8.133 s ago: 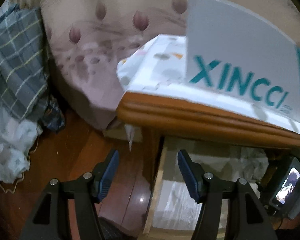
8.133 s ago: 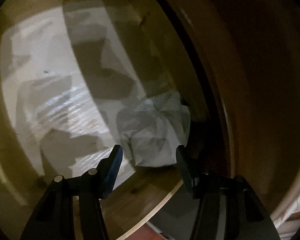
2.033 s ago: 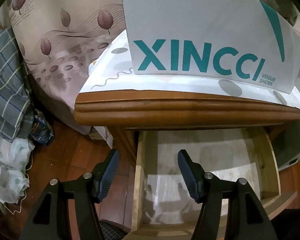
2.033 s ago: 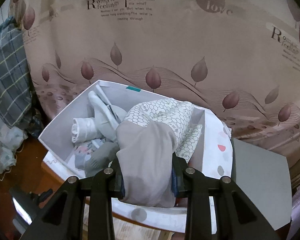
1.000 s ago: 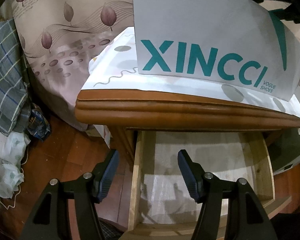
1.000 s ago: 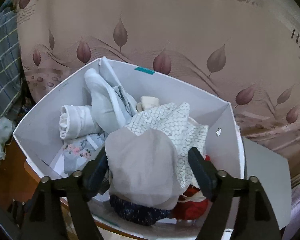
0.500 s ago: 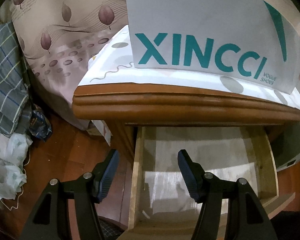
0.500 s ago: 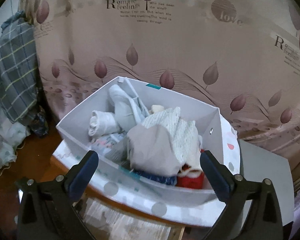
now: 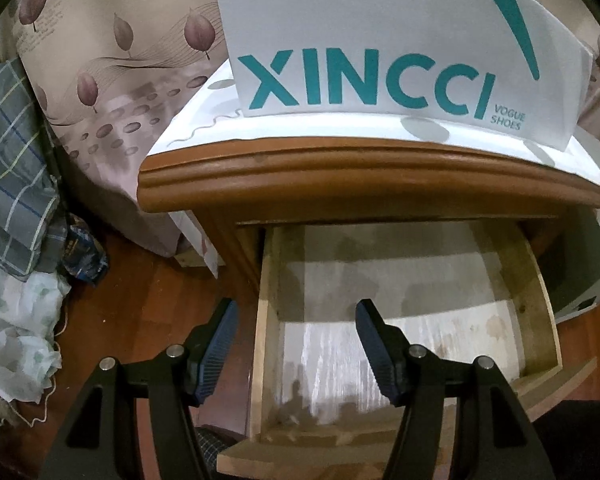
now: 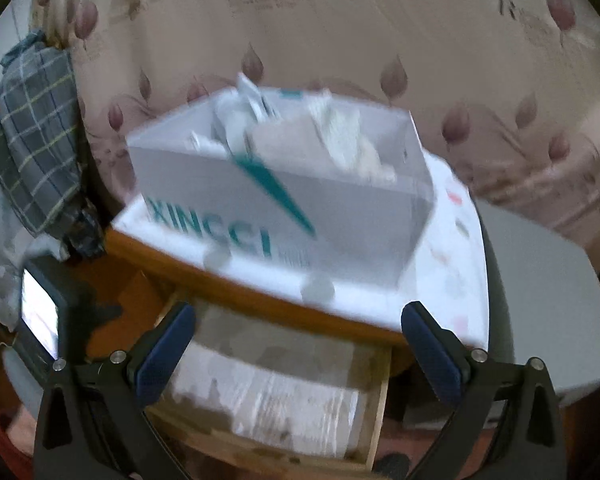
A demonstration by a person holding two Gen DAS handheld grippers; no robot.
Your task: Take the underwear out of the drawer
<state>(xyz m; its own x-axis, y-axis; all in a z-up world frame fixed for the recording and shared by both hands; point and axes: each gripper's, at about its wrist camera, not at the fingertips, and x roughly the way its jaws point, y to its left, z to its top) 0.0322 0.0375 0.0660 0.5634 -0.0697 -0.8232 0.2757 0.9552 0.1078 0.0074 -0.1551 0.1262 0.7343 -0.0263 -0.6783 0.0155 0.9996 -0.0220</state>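
The wooden drawer of the nightstand stands pulled out, with only its pale liner showing inside; it also shows in the right wrist view. The grey and white underwear lies on top of other clothes in the white XINCCI shoe box on the nightstand top; the box front fills the left wrist view. My left gripper is open and empty over the drawer's left wall. My right gripper is wide open and empty, above the drawer and in front of the box.
A bed with a leaf-print cover stands behind the nightstand. A plaid cloth and white fabric lie at left on the wooden floor. A grey panel sits at right. A lit screen is at left.
My right gripper let go of the underwear into the box, opened wide and pulled back and down toward the drawer. My left gripper has barely moved.
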